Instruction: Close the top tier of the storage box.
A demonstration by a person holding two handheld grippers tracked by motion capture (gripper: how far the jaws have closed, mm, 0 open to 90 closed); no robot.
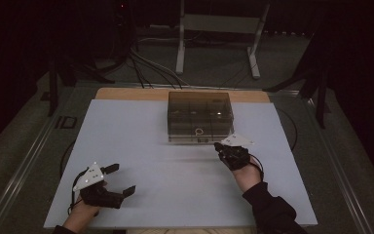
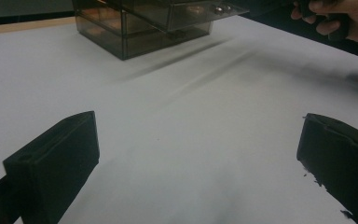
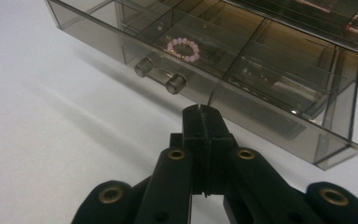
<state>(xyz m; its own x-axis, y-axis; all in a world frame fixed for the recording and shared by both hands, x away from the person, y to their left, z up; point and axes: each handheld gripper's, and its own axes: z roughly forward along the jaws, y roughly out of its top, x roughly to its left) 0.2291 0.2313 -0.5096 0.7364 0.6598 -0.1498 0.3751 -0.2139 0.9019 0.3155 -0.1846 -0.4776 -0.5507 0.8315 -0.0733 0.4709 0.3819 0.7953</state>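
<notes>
The right gripper [image 3: 200, 112] has its jaws pressed together with nothing between them, tips just short of the drawer [image 3: 223, 88] front of a smoky clear plastic box [image 1: 200, 117]. The drawer stands pulled partly out towards the gripper. Judging by this, the step in hand is working the drawer, either pushing it home with the closed tips or getting at what lies inside. A push calls for setting the tips squarely on the flat front, near the handle [image 3: 161, 75] that sits just up and left of the tips, so the drawer slides straight and does not skew in its slot. A pick instead calls for parting the jaws and coming over the rim.

The handle is a clear bar on two round posts. Thin walls split the drawer into square cells, and in one, beyond the handle, lies a ring of small pink beads [image 3: 183, 49], glossy and round.

The left gripper [image 1: 117, 179] rests well away, jaws wide apart over the matte pale board [image 2: 177, 140], holding nothing. The box looks hard, slick and light, likely to slide if shoved.
</notes>
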